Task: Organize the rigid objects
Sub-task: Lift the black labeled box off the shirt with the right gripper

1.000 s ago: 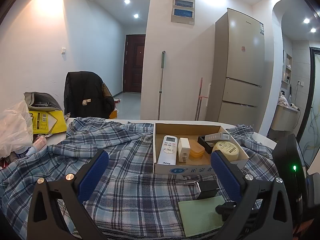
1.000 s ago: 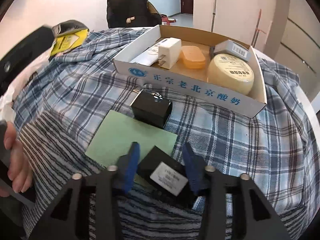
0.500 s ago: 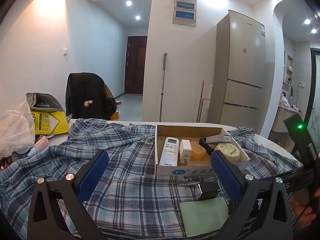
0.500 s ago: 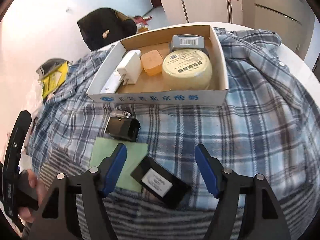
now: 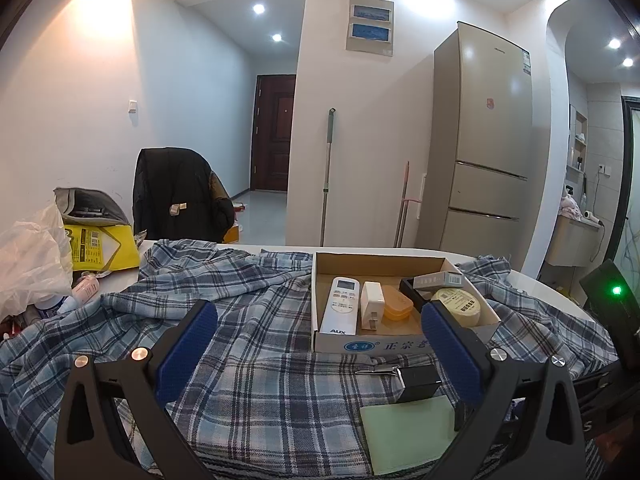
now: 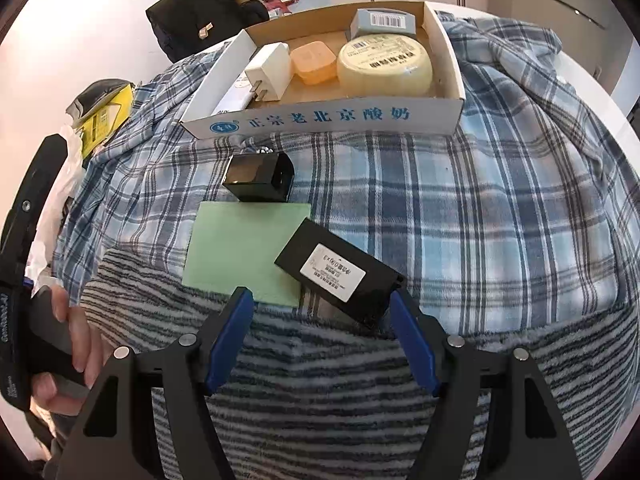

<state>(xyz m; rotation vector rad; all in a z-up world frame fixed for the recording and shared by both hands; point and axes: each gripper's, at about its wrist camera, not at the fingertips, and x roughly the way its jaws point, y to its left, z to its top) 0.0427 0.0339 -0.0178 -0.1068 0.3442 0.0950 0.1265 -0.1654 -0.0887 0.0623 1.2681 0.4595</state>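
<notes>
Right claw (image 6: pixel 320 340) jaws have just been opening, now parted and gripping nothing. Flat black box with a white label (image 6: pixel 340 272) lies loose just ahead of its fingertips, partly on the pale green paper sheet (image 6: pixel 240 252), on the plaid cloth over the worktop (image 6: pixel 480 220). Small black cube-shaped box (image 6: pixel 260 176) sits beside the sheet, near the shallow cardboard tray (image 6: pixel 320 120). Left claw (image 5: pixel 320 344) wide apart, empty.

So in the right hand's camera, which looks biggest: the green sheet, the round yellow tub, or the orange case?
1. Green sheet, but it lies nearer the camera, so that's unsure.
2. Round yellow tub.
3. Orange case, beside the tub in the box and clearly smaller.
</notes>
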